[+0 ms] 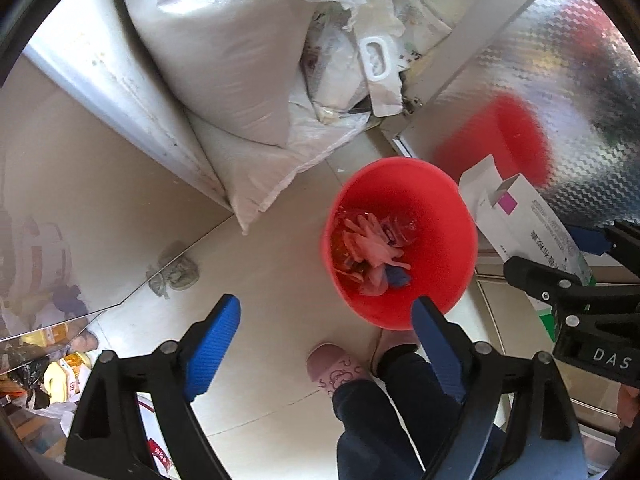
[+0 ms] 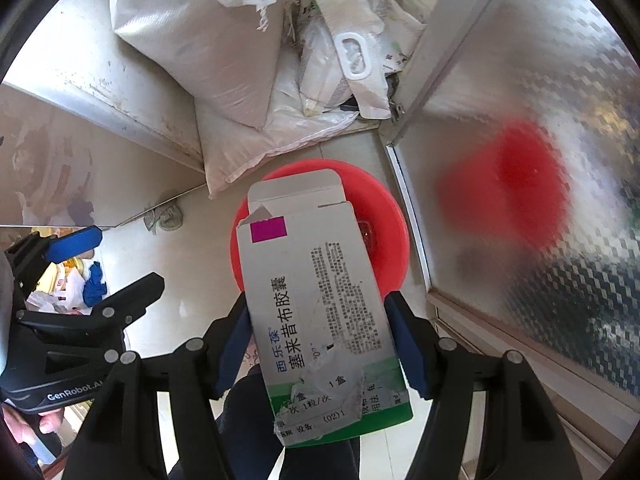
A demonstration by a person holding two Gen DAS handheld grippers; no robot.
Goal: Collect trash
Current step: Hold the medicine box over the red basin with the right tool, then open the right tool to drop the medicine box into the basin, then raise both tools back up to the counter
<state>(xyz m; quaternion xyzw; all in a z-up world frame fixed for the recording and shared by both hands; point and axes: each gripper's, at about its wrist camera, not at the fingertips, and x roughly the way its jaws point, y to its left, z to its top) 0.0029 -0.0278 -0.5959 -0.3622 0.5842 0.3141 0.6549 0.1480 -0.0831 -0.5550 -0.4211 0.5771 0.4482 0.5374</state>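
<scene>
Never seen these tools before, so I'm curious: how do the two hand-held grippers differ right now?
The left hand-held gripper has its blue-padded jaws spread wide and holds nothing; the right hand-held gripper is clamped on a white and green cardboard medicine box. The left hangs over the floor beside the red plastic bin, while the right holds its box above that bin. Both share black frames and blue pads.

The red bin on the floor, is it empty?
No. The left wrist view looks down into the red bin, and crumpled wrappers and scraps of plastic already lie at its bottom.
</scene>
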